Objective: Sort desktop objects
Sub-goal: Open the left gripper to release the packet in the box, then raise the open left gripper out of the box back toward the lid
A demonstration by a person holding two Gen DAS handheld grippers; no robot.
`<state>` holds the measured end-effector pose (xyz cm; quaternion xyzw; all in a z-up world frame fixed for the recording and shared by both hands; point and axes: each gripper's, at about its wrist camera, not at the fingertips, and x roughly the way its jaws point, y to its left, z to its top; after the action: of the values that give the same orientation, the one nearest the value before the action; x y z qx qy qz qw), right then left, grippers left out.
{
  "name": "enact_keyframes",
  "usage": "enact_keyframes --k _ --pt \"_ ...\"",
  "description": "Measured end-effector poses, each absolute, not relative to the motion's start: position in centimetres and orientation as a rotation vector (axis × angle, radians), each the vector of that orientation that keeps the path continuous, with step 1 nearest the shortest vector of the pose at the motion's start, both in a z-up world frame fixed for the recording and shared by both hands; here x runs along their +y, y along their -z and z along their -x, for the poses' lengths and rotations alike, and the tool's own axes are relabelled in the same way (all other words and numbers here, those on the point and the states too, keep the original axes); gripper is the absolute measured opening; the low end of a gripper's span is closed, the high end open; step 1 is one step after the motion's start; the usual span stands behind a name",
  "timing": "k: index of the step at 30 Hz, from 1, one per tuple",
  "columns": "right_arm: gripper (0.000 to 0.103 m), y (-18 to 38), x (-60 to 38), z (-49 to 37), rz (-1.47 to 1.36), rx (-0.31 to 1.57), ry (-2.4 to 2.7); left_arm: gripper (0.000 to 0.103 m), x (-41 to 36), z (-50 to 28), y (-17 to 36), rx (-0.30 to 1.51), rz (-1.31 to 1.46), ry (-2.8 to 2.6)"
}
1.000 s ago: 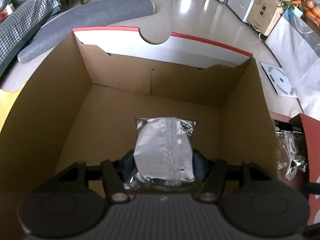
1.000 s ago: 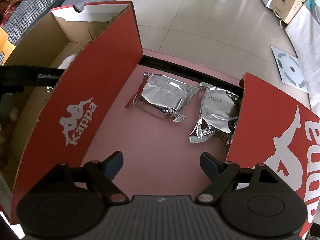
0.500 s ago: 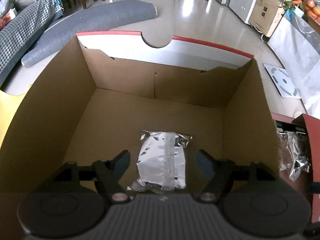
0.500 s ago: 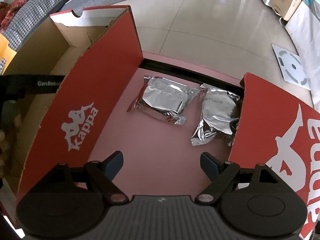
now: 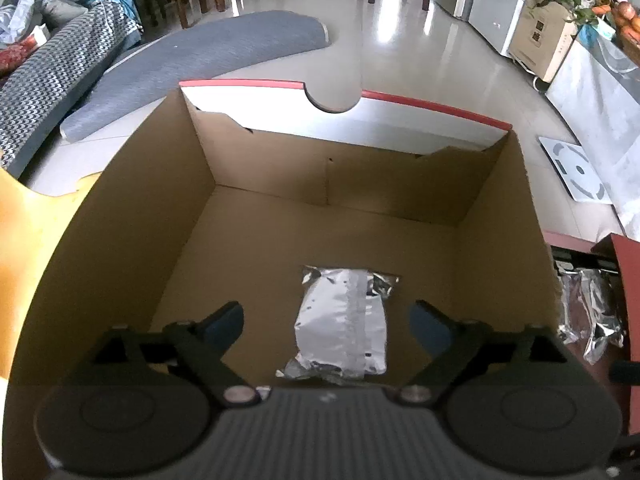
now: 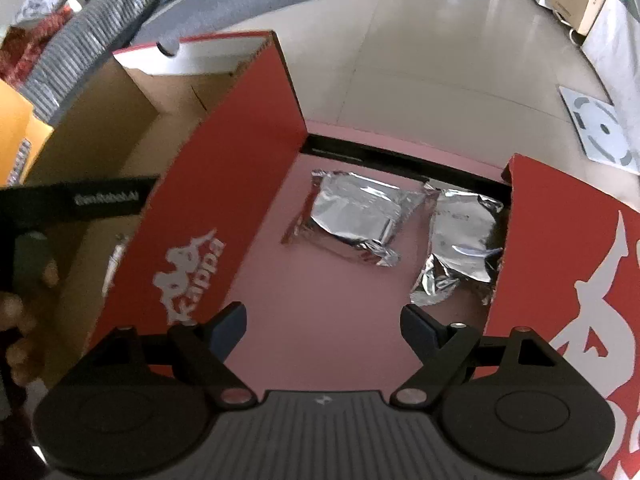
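A silver foil packet (image 5: 344,328) lies on the floor of the open cardboard box (image 5: 132,220), near its front. My left gripper (image 5: 326,322) hangs above it with its jaws opening; the packet shows between the fingers but the pads stand clear of it. In the right wrist view two more foil packets, one on the left (image 6: 356,216) and one on the right (image 6: 460,244), rest on the pink surface (image 6: 320,320) between the red box walls. My right gripper (image 6: 324,322) is open over bare pink surface, short of both packets.
The box's red outer wall (image 6: 224,208) with a white logo stands left of the pink surface, and another red box (image 6: 568,280) stands on the right. A hand (image 6: 16,320) holds the left gripper's handle. Beyond lie a tiled floor, a grey rug (image 5: 208,52) and a white scale (image 5: 576,168).
My left gripper let go of the foil packet and its jaws spread wide; the packet now lies on the box floor. The right gripper stayed open and hardly moved.
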<state>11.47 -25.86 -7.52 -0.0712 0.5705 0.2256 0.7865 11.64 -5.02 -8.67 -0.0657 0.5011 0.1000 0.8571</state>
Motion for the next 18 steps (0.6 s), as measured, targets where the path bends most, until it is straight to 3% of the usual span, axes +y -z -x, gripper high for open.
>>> enact_keyframes --k 2,5,18 --pt "0.084 7.3 -26.0 -11.4 0.124 1.222 -0.500 0.093 -5.1 -11.4 8.6 1.050 0.136 -0.216" --pt "0.094 7.1 -26.3 -11.6 0.084 1.234 -0.470 0.095 -5.0 -11.1 8.4 1.045 0.136 -0.223" --pt "0.095 7.1 -27.2 -11.9 0.001 1.196 -0.382 0.101 -5.1 -8.7 6.5 1.007 0.120 -0.206"
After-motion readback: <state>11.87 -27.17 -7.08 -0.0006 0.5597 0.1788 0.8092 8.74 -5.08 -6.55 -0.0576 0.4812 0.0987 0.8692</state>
